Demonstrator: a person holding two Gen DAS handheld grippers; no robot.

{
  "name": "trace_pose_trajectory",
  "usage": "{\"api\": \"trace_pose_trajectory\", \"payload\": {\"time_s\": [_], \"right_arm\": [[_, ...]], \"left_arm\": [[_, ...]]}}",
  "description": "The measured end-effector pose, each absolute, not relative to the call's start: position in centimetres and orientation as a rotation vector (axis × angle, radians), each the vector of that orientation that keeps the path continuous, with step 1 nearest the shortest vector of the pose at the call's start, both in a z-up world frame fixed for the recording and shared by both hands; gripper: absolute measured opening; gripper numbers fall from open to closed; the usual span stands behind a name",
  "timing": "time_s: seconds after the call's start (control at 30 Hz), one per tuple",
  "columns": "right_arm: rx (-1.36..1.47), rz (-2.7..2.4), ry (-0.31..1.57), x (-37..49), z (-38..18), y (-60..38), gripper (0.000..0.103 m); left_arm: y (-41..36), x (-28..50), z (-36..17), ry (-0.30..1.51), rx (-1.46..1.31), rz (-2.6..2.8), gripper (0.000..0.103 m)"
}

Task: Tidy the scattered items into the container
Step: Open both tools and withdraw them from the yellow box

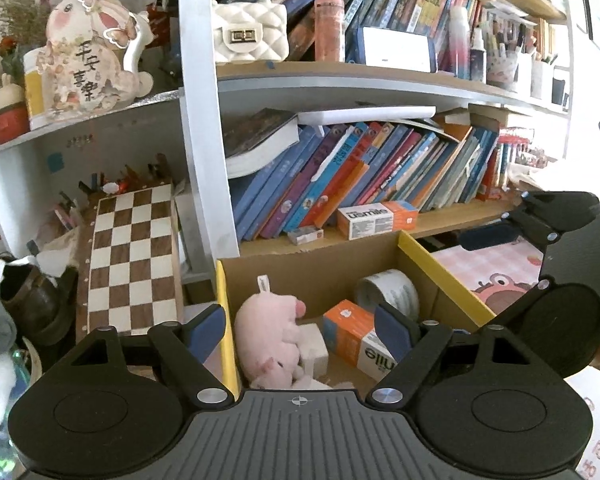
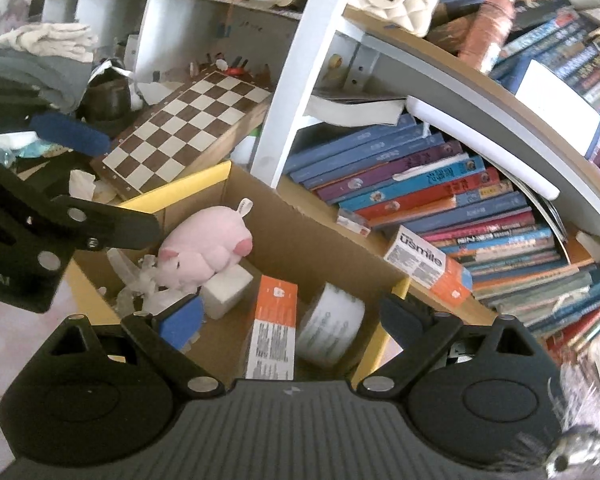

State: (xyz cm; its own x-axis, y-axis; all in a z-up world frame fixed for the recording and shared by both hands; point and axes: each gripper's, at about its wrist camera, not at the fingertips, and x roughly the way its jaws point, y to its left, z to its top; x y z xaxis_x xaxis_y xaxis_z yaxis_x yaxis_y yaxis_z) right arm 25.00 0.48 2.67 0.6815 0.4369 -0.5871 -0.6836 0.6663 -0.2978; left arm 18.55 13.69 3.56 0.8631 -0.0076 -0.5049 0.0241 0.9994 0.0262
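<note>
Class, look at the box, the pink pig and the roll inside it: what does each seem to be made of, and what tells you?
Box: brown corrugated cardboard, matt, with yellow-faced rims.
Pink pig: soft plush fabric, fuzzy surface, with a sewn-on label loop.
Roll: looks like printed tape or film wound on a core; glossy white, so probably plastic, though paper is possible.

A lived-in home room: crammed bookshelves point(image 1: 340, 168), a chessboard point(image 1: 134, 256), a quilted handbag point(image 1: 250, 32) and a rabbit figurine point(image 1: 88, 48).

Chessboard point(image 1: 132, 256), leaning books point(image 1: 360, 172), quilted white handbag point(image 1: 250, 32)
</note>
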Motion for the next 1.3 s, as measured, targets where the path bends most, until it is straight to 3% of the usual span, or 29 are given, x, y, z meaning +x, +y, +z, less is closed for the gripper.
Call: {"api": "trace_pose_trajectory", "payload": {"time_s": [0.4, 0.5, 1.3], "right_arm": [[-0.421, 0.580, 0.518, 20.9, 2.6, -2.7, 0.096], [-0.399, 0.563, 0.531, 19.9, 2.4, -3.7, 0.096], [-0.216, 0.435, 0.691, 12.9, -0.2, -9.7, 0.096]], "left_arm": [[13.0, 14.1, 3.5, 0.540, -0.011, -0.033, 0.085], [13.0, 13.2, 3.4, 0.540, -0.017, -0.029, 0.090], [11.6, 7.3, 0.9, 0.640, -0.098, -0.007, 0.090]]}}
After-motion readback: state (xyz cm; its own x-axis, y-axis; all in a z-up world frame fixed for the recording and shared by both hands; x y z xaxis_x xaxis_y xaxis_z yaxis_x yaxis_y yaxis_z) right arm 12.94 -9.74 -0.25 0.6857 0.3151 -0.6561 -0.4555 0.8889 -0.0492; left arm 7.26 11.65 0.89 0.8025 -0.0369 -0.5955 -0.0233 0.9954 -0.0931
